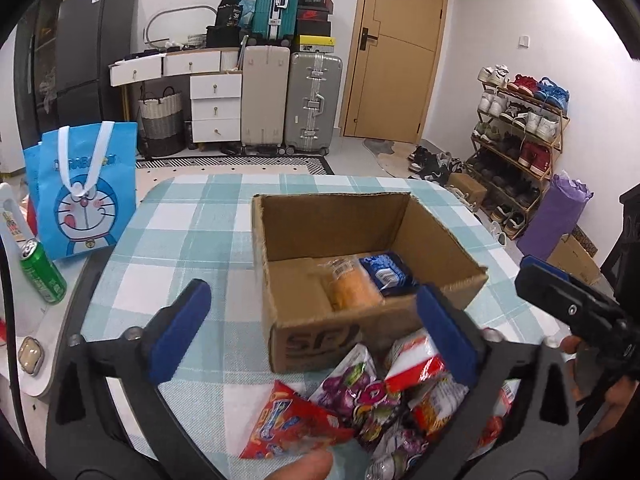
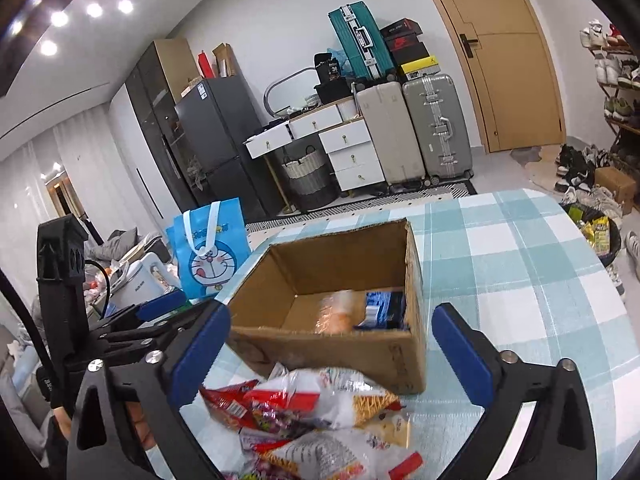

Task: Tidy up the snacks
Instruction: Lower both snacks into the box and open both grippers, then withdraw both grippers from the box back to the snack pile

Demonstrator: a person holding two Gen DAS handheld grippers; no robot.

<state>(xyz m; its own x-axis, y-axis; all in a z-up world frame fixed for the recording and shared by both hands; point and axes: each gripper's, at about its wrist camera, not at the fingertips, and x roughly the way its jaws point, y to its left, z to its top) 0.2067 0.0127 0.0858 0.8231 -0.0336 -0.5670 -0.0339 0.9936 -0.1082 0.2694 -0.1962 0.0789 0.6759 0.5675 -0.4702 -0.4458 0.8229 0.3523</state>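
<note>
An open cardboard box [image 1: 320,336] stands on the checked tablecloth. Inside it lie an orange bread packet [image 1: 352,284] and a dark blue packet [image 1: 386,272]. In front of the box is a loose pile of snack packets [image 1: 360,396], among them a red triangular one [image 1: 288,428]. My left gripper [image 1: 314,296] is open above the pile, its blue pads wide apart and holding nothing. The right wrist view shows the same box [image 2: 340,348] and pile [image 2: 320,412], over which my right gripper [image 2: 331,312] is open and holds nothing.
A blue cartoon bag [image 1: 86,196] and a green can [image 1: 42,276] stand at the table's left edge, and a white kettle [image 2: 140,280] is beyond them. A fingertip [image 1: 308,464] shows at the bottom. Suitcases, drawers and a shoe rack [image 1: 520,140] line the room behind.
</note>
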